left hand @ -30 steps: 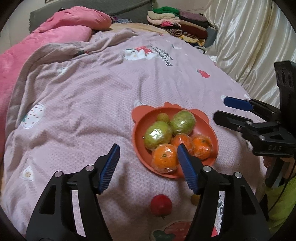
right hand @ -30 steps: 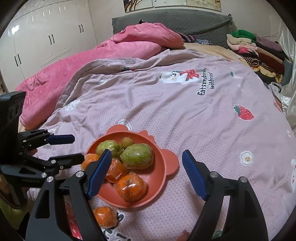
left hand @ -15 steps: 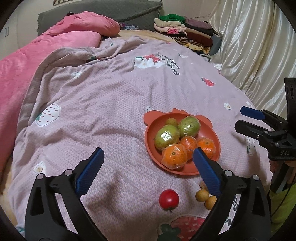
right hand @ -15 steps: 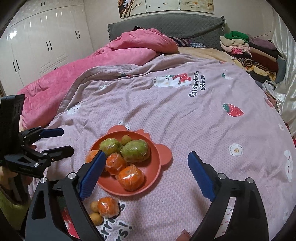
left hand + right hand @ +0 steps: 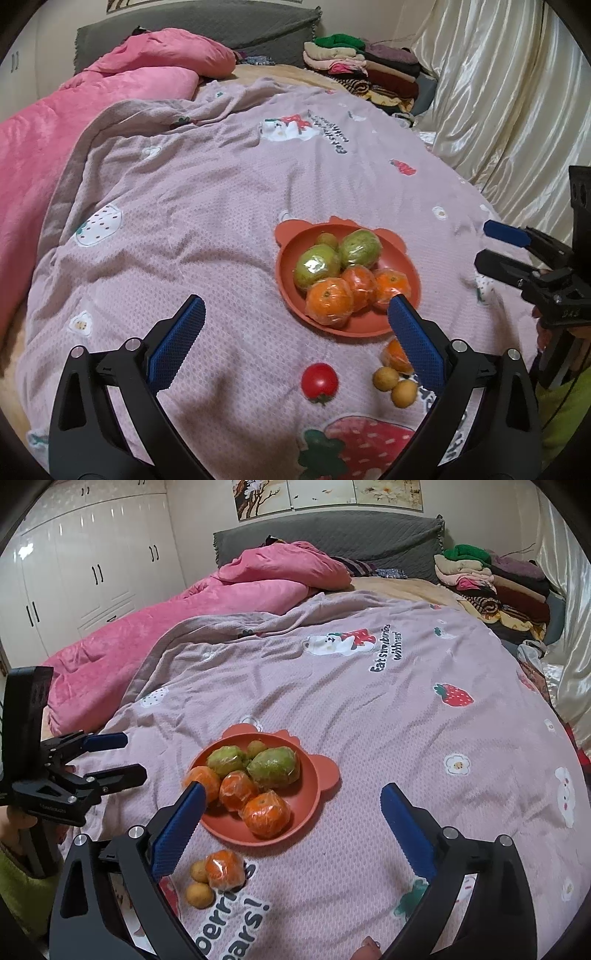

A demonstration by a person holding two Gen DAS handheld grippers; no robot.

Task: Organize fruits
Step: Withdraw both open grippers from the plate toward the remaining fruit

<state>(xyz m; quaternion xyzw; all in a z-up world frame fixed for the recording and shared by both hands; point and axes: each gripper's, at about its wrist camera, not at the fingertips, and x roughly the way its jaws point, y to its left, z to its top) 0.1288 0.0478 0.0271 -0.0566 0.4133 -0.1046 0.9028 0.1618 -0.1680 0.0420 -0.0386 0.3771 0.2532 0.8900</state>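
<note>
We held the left gripper [image 5: 295,317] above the pinkish quilt [image 5: 192,206] with its blue fingers [image 5: 177,341] spread wide apart and nothing between them but bare fabric; its jaws had just been opening over the past second. The orange plate [image 5: 286,273] lay just beyond the tip of its right finger, and that fingertip overlapped the plate's near rim in the left wrist view. On the plate we saw two wrapped green fruits [image 5: 317,264] at the far side, a small yellowish fruit [image 5: 327,240] behind them, and three wrapped oranges [image 5: 328,302] nearer the fingers. Below the plate, between the two fingers and closer to the right one, lay a red tomato [image 5: 319,382], and beside it two small yellow fruits [image 5: 386,378], with a loose wrapped orange [image 5: 395,356] partly hidden behind the right finger. Our right gripper [image 5: 291,801] was likewise wide apart and empty, its jaws having just been opening further; in its own view the plate sat between its fingers [image 5: 404,829], nearer the left one, whose tip overlapped an orange at the plate's edge. The loose orange and the two yellow fruits lay beside the base of that left finger. Each gripper showed at the edge of the other's view, well apart across the plate. A pink blanket [image 5: 184,613] lay far beyond the fingers, and folded clothes [image 5: 480,579] were stacked at the far right.
</note>
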